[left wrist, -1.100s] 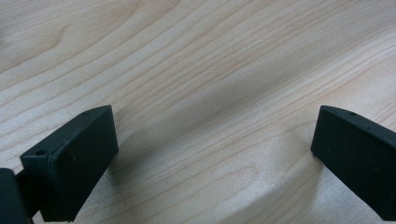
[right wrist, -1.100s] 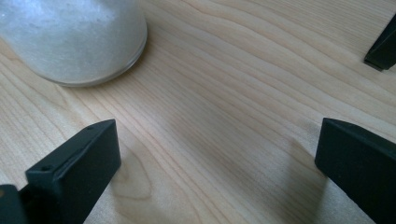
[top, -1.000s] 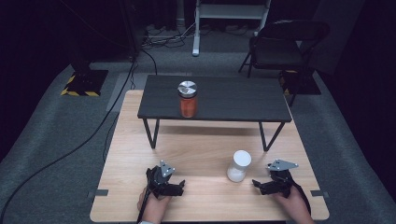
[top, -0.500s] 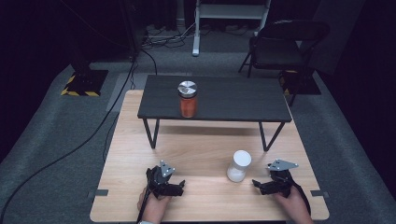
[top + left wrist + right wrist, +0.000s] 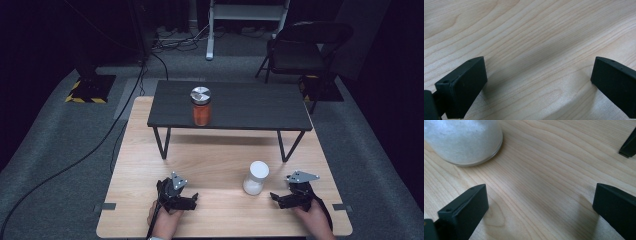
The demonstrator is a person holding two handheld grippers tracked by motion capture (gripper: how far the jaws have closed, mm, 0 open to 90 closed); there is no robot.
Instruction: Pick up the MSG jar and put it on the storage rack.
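You face a pale wooden table (image 5: 220, 160). A low black shelf table (image 5: 250, 105) stands across its far half on thin legs. An orange-filled jar (image 5: 201, 106) with a silver lid stands upright on that shelf, left of center. Beyond, on grey carpet, sit a black folding chair (image 5: 300, 50) and black cables (image 5: 75, 160).

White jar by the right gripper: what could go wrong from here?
1. The white jar is tall and narrow and stands just off the open right gripper; a sideways approach could tip it.
2. In the right gripper view the jar sits off to one side of the jaws, so closing now would likely miss or clip it.
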